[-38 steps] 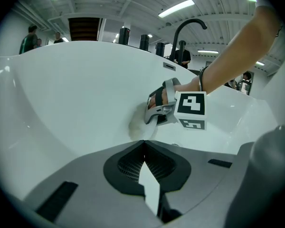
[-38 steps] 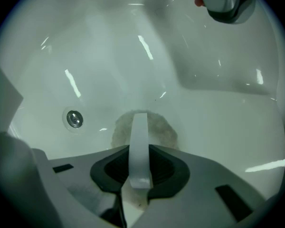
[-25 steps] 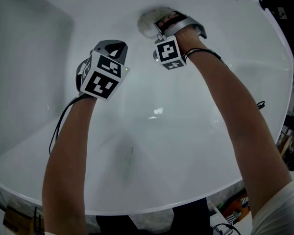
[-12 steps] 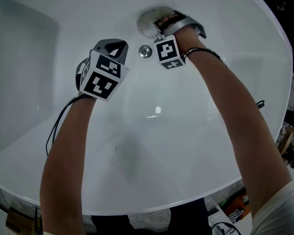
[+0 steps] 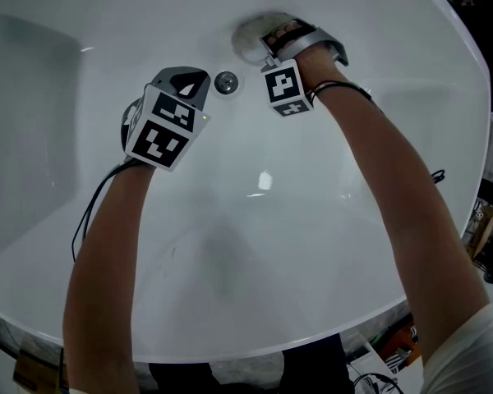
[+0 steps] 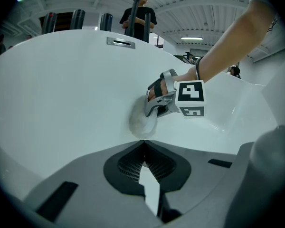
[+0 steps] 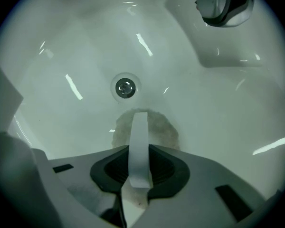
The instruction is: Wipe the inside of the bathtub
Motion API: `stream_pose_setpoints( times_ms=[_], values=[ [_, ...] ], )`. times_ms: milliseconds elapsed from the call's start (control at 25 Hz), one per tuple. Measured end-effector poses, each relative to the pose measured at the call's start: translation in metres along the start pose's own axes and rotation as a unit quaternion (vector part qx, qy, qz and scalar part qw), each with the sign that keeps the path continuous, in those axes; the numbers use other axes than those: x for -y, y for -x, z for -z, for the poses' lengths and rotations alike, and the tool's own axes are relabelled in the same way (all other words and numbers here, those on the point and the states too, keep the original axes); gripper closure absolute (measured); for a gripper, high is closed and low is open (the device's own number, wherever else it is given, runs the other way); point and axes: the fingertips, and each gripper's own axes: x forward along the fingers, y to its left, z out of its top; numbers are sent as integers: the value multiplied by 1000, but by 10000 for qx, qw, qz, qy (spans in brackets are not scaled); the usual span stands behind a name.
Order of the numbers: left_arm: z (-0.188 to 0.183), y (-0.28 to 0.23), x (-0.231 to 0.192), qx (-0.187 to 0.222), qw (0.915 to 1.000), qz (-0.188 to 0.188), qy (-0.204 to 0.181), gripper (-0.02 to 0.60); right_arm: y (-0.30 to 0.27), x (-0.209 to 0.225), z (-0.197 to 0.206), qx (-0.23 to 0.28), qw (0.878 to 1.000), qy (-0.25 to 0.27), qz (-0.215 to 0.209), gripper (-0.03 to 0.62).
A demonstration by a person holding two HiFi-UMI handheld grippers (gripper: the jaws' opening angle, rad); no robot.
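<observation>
The white bathtub (image 5: 337, 220) fills the head view, with its round metal drain (image 5: 226, 82) between my two grippers. My right gripper (image 5: 269, 41) is shut on a greyish-white wiping cloth (image 5: 248, 38) and presses it flat against the tub wall just right of the drain. In the right gripper view the cloth (image 7: 165, 130) spreads out past the jaws, with the drain (image 7: 125, 88) just above it. My left gripper (image 5: 187, 79) hovers left of the drain, shut and empty. The left gripper view shows the cloth (image 6: 141, 122) under the right gripper (image 6: 154, 109).
An overflow plate (image 6: 121, 42) sits high on the far tub wall. A person (image 6: 143, 14) stands beyond the rim, next to dark posts (image 6: 77, 19). The tub's near rim (image 5: 255, 353) curves along the bottom of the head view. A black cable (image 5: 94, 212) trails from my left gripper.
The drain, hidden a second ago, now shows between the grippers. The right gripper and cloth now lie further right of the drain. My left gripper has shifted slightly left.
</observation>
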Motion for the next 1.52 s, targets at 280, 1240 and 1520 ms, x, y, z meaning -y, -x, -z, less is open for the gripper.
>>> stream_pose_setpoints(
  times_ms=[280,1240,1520],
  values=[
    [-23,-16,30,114,9999,62,-10,571,3,-32,27,-52,9999,-77,-61,497],
    [-64,-76,125,-4,9986,402,-346,571,10,-167,135,-434,9978,-248,-444,497],
    [-75,-91,149,2,9982,470,-376,571,11,-207,164,-559,9955,-459,-614,497]
  ],
)
